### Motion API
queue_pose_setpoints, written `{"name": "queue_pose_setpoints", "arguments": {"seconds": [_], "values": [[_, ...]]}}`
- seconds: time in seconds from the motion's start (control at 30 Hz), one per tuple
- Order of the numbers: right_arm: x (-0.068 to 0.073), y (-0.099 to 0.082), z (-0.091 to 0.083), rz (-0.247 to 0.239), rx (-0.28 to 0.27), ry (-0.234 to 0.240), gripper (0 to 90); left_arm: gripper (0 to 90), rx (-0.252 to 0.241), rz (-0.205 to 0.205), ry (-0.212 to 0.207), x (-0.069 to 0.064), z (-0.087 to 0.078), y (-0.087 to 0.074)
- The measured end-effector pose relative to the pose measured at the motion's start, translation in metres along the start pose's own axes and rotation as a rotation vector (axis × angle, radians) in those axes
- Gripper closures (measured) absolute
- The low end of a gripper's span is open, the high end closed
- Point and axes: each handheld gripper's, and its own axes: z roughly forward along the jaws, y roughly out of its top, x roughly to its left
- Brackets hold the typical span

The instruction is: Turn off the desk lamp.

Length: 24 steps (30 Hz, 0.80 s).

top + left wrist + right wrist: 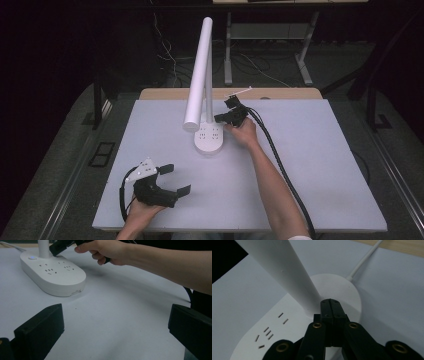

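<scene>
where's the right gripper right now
In the high view the right gripper sits mid-table, right of centre, jaws shut, tip against the lamp's base beside its upright stem.

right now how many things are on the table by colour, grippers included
white: 1, the white desk lamp with an oval socket base
black: 2, the left gripper and the right gripper
total: 3

Dim surroundings, evenly lit table, soft shadows
</scene>
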Motion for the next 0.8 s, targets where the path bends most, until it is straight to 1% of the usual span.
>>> {"name": "queue_pose_setpoints", "arguments": {"seconds": [0.13, 0.27, 0.3, 0.4, 0.63, 0.73, 0.8], "values": [[0.0, -0.002, -0.001, 0.014, -0.013, 0.0, 90.0, 0.0, -0.001, 0.0, -0.002, 0.001, 0.0, 0.0], [0.002, -0.001, -0.001, 0.001, -0.007, -0.01, 90.0, 0.0, -0.001, -0.003, -0.001, 0.001, 0.001, 0.0], [0.002, 0.0, -0.003, 0.005, -0.01, -0.005, 90.0, 0.0, -0.002, -0.001, 0.0, 0.002, 0.001, 0.0], [0.002, -0.001, -0.005, 0.004, -0.001, -0.012, 90.0, 0.0, -0.001, -0.002, 0.002, 0.002, 0.001, 0.0], [0.001, -0.004, -0.016, -0.002, -0.025, -0.012, 90.0, 0.0, 0.001, 0.0, -0.004, 0.001, 0.002, 0.0], [0.002, -0.005, -0.022, -0.024, -0.03, -0.014, 90.0, 0.0, 0.003, 0.004, -0.005, 0.0, 0.002, 0.0], [0.002, -0.004, -0.027, -0.026, -0.034, -0.01, 90.0, 0.0, 0.0, 0.003, -0.005, 0.0, 0.002, 0.0]]}}
